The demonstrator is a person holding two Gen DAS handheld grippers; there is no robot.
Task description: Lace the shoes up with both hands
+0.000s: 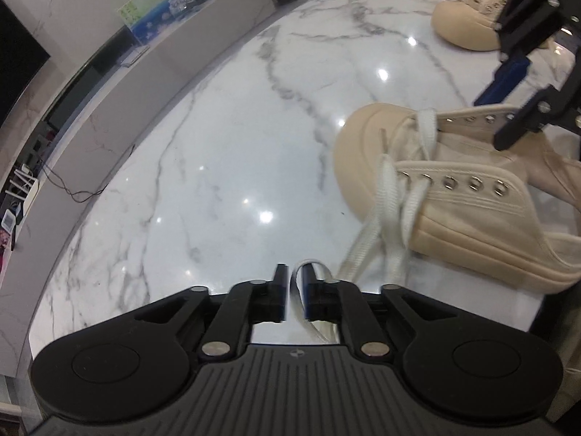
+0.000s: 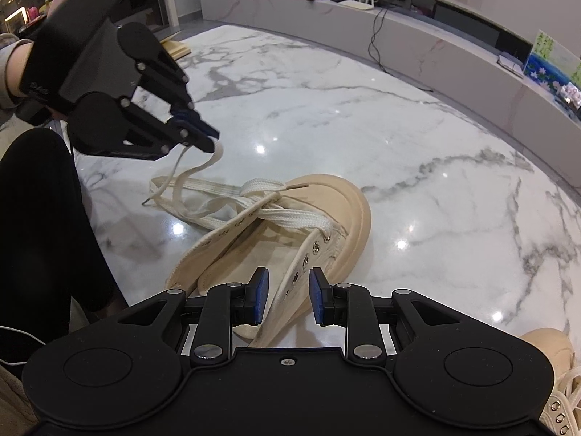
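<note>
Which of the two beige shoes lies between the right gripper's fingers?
The partly laced shoe in the middle of the table; the other shoe sits apart at the lower right edge.

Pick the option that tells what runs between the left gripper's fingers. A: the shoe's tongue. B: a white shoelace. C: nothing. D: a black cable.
B: a loop of the white shoelace passes between the left gripper fingers and trails back to the beige shoe on the marble table.

The beige canvas shoe (image 2: 290,239) lay on its side (toe far). Its white lace (image 2: 290,214) crossed only the lowest eyelets, ends trailing left.
</note>
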